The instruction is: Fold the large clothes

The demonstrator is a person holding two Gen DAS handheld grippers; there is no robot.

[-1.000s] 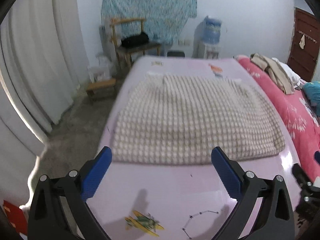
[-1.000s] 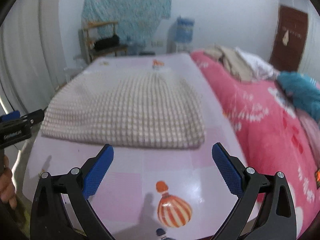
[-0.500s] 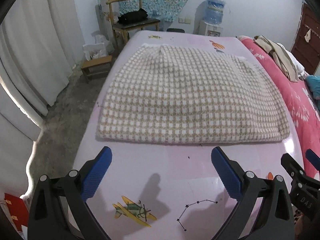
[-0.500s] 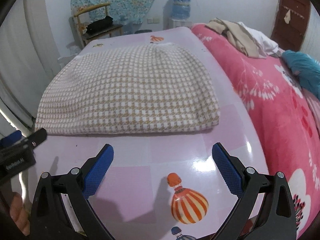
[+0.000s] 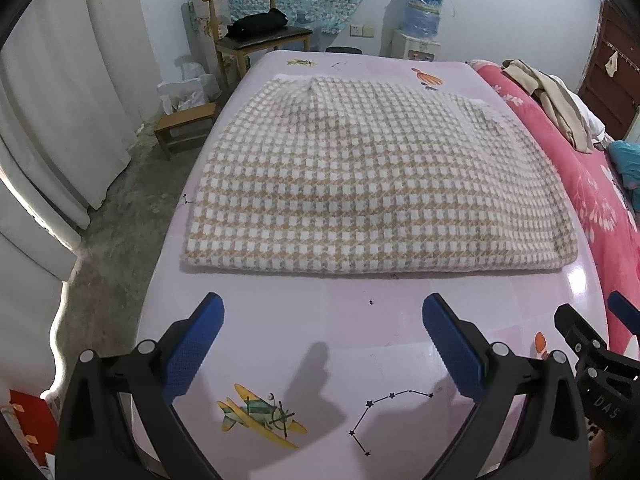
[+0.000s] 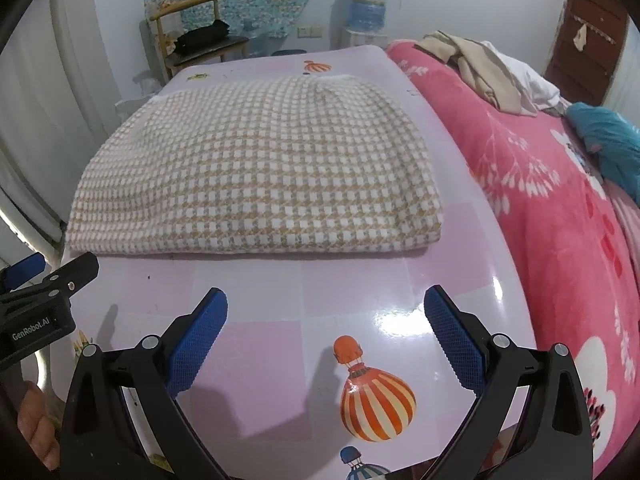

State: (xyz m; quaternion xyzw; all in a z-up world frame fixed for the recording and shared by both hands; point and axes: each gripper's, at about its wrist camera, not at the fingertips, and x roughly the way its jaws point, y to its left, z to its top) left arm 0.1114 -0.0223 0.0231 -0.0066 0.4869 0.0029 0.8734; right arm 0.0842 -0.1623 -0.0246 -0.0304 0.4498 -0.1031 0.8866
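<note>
folded checked garment (image 5: pixel 372 184) lying flat on the pink table (image 5: pixel 320 332), its folded edge nearest the camera. left gripper (image 5: pixel 322 328) hovering above bare tabletop near that edge, fingers spread wide, holding nothing. right gripper (image 6: pixel 326 322) alongside, equally wide and empty. pink bedspread (image 6: pixel 560 208) at right.

Your right gripper (image 6: pixel 325 334) hangs wide open over the pink table (image 6: pixel 360 292), holding nothing. Just beyond it lies the folded checked garment (image 6: pixel 256 168), flat, its near edge clear of your fingertips. Your left gripper (image 6: pixel 40 296) shows at the left edge. A pink blanket (image 6: pixel 560 216) lies right.
</note>
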